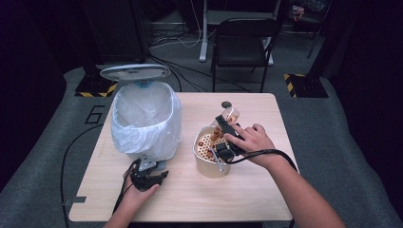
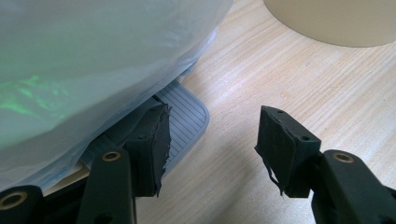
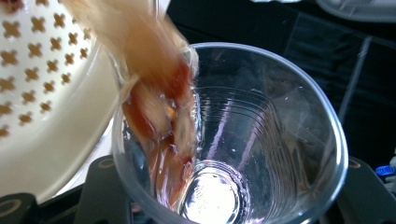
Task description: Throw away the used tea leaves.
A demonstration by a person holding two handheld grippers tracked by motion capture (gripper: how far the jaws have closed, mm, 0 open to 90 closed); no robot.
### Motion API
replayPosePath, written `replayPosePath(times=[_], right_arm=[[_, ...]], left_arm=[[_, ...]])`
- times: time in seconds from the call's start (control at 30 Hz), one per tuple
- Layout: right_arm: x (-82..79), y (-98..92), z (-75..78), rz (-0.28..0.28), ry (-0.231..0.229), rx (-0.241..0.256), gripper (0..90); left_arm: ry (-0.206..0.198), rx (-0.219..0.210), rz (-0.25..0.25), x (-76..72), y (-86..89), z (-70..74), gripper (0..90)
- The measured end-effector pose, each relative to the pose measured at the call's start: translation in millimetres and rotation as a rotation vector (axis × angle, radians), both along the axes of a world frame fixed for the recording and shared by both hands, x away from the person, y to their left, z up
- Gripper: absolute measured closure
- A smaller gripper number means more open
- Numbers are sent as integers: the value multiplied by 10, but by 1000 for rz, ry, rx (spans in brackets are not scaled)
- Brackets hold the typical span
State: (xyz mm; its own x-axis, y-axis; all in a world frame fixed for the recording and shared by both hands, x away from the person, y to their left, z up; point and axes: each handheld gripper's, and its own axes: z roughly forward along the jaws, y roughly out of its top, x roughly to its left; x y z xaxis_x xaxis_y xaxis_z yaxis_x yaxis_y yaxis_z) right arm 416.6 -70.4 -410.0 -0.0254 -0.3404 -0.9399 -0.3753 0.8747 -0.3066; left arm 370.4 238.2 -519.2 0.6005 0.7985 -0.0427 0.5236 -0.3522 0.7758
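The right hand (image 1: 254,142) tilts its right gripper (image 1: 223,135), clamped around a clear cup (image 3: 243,140), over the strainer pot (image 1: 202,159), with reddish-brown food (image 3: 159,93) sliding out. The left gripper (image 2: 212,144) rests open beside the bin pedal (image 2: 187,119).

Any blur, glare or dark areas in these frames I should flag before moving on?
Right gripper view: the brown liquid pouring from the clear cup into the perforated strainer is motion-smeared, with glare on the cup's base. Left gripper view: the bin bag is soft and washed out, with a green cast at left; the jaws are sharp. High view: the table is lit, the surroundings dark.
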Motion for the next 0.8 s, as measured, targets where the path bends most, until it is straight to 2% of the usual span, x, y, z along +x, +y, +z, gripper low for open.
replayPosePath(times=[0.07, 0.1, 0.17, 0.23, 0.27, 0.3, 0.33, 0.37, 0.4, 0.43, 0.47, 0.5, 0.53, 0.57, 0.6, 0.63, 0.67, 0.8], right_arm=[[-18, 22, 12, 37, -40, -74, 411], [-35, 23, -11, 49, -93, -93, 411], [-57, 31, -23, 56, -107, -106, 413], [-82, 35, -39, 64, -146, -123, 413], [-82, 35, -39, 64, -146, -123, 413], [-97, 47, -46, 83, -188, -146, 413], [-102, 49, -55, 86, -200, -153, 413], [-107, 51, -70, 90, -200, -163, 413], [-111, 58, -80, 99, -218, -176, 413], [-114, 59, -90, 97, -210, -179, 413], [-116, 46, -119, 75, -164, -200, 413], [-118, 47, -121, 76, -166, -199, 413], [-118, 66, -91, 108, -240, -180, 413], [-122, 63, -98, 105, -235, -173, 413], [-131, 58, -117, 91, -216, -143, 413], [-130, 67, -88, 108, -231, -176, 413], [-132, 71, -79, 113, -241, -184, 413], [-127, 68, -84, 111, -254, -189, 412]], left_arm=[[0, 0, 0, 0, 0, 0, 442], [0, 0, 0, 0, 0, 0, 442], [1, -1, -1, 1, 2, 1, 442], [0, -1, -1, 0, 1, 0, 442], [0, -1, -1, 0, 1, 0, 442], [0, 0, -1, 0, 0, 0, 442], [0, 0, -1, 0, 1, 0, 442], [0, 0, -1, 0, 1, 0, 442], [-1, 0, -1, 0, 1, -1, 442], [0, 0, -1, 0, 1, 0, 442], [0, -1, 0, 0, 0, -1, 442], [0, -1, -1, 0, 1, 0, 442], [0, -1, -1, 0, 1, 0, 442], [0, -1, -1, 0, 1, 0, 442], [0, -1, 0, 0, 0, -1, 442], [0, -1, 0, 0, 1, -1, 442], [1, -2, 1, -1, 0, -1, 442], [1, -2, 1, -1, -1, -1, 442]])
